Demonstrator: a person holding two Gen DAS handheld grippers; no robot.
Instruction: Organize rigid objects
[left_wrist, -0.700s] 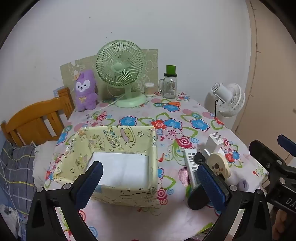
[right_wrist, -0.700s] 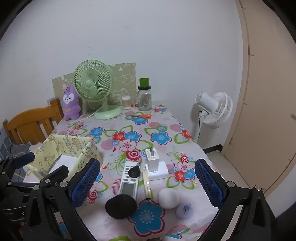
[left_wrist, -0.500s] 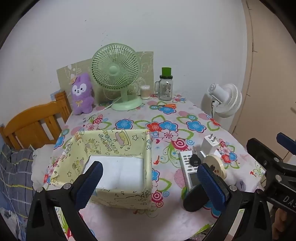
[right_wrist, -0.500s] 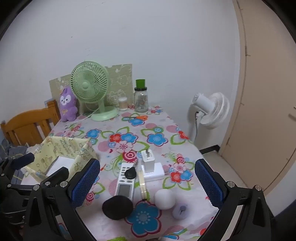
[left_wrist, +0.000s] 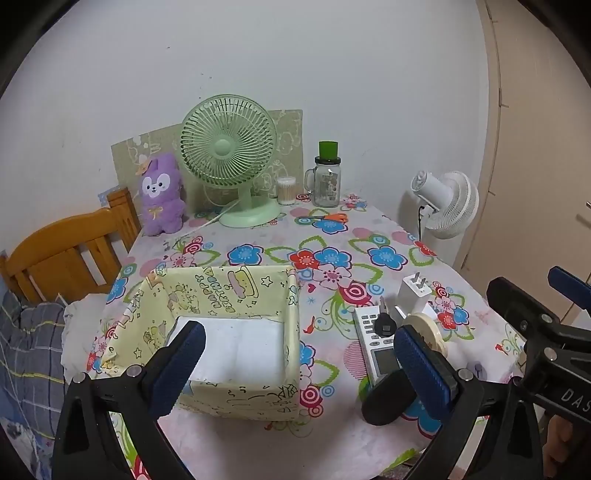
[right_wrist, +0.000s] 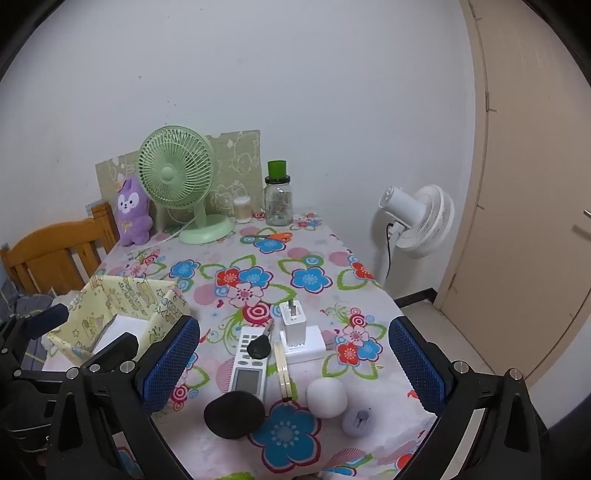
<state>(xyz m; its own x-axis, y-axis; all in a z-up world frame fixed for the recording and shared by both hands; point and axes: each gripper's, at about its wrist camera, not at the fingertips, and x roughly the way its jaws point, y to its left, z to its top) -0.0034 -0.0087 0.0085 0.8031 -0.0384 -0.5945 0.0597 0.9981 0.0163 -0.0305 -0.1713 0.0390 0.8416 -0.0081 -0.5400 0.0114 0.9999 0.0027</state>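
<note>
White wall and a beige door frame the room, and the flowered surface (right_wrist: 258, 280) fills my view with both rigs raised above its near edge. My left hand-held gripper (left_wrist: 299, 363) is released, jaws spread wide with nothing between the pads, hanging over the yellow fabric box (left_wrist: 221, 295), whose white floor is bare. My right hand-held gripper (right_wrist: 293, 363) is likewise released and holds nothing. The rigid things lie in a tight cluster between its fingers: a remote control (right_wrist: 249, 363) with a black key fob (right_wrist: 258, 347) resting on it, a white charger (right_wrist: 293, 325) at one o'clock from the fob, a thin round case (right_wrist: 281, 369) standing on edge just beside the remote, a black oval case (right_wrist: 234, 413) at seven o'clock, a white ball (right_wrist: 327, 397) and a lilac piece (right_wrist: 358, 419) at five o'clock. I judge no item is packed yet. To do the first pick well I would take an outlying piece such as the ball, descend straight, and keep the pads clear of its neighbours. The box sits at nine o'clock from the cluster, well apart.
</note>
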